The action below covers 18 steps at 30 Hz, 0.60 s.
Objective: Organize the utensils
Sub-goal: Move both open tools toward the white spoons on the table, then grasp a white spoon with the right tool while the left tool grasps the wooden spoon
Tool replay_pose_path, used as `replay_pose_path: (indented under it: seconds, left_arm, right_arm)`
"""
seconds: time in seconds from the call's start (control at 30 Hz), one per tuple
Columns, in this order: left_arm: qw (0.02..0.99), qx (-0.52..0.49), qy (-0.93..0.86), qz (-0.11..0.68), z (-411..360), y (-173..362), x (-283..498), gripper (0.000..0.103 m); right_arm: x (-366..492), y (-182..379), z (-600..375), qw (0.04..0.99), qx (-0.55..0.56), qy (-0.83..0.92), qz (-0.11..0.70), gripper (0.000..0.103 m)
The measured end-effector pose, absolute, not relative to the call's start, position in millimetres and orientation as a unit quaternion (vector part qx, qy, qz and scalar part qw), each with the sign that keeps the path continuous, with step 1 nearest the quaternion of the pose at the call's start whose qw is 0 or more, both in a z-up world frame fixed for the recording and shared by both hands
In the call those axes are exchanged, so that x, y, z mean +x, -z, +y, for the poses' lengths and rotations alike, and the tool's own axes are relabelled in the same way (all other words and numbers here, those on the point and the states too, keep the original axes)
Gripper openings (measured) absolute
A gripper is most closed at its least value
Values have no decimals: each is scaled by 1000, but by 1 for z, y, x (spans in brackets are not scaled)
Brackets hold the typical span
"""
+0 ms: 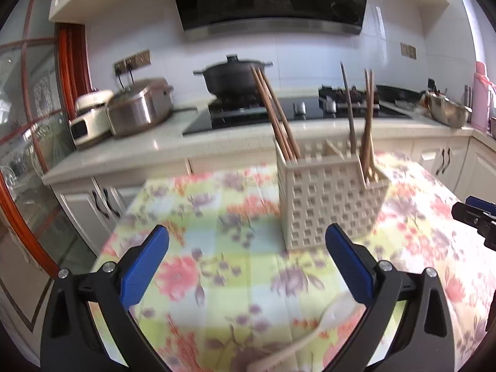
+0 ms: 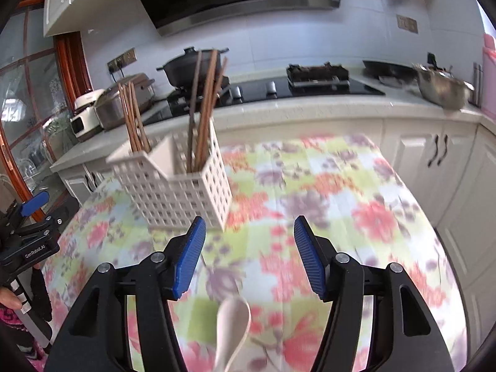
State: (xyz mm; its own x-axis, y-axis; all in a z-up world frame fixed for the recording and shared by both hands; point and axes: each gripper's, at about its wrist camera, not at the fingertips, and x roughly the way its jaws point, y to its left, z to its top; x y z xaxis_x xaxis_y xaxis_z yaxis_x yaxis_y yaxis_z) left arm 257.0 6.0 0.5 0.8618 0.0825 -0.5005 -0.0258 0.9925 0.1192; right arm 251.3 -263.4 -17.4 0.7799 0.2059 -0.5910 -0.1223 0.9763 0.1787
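A white lattice utensil holder [image 1: 328, 198] stands on the floral tablecloth [image 1: 217, 217], with brown chopsticks [image 1: 276, 114] in its left compartment and more chopsticks [image 1: 367, 124] in its right one. It also shows in the right wrist view [image 2: 179, 192]. A white spoon [image 1: 313, 331] lies on the cloth near the front edge, and shows below the right gripper [image 2: 232, 328]. My left gripper [image 1: 246, 238] is open and empty, in front of the holder. My right gripper [image 2: 249, 232] is open and empty, above the spoon.
Behind the table runs a kitchen counter [image 1: 155, 145] with a black pot [image 1: 232, 74] on the stove, a steel cooker [image 1: 139, 108] and a metal bowl [image 2: 440, 86]. White cabinets [image 2: 434, 155] stand to the right. A glass door [image 1: 28, 124] is at the left.
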Motion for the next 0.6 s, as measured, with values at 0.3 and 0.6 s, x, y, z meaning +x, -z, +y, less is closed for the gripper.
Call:
replay_pose_path:
  seconds: [0.3,0.6]
  left_arm:
    - [945,78,32,317,-23,46,247,98]
    - [921,107,83,366,-53,78,255,76]
  right_arm:
    - [227,67,-244,915,49,-98,389,58]
    - [240,83,-227,899,24,-90,427,58]
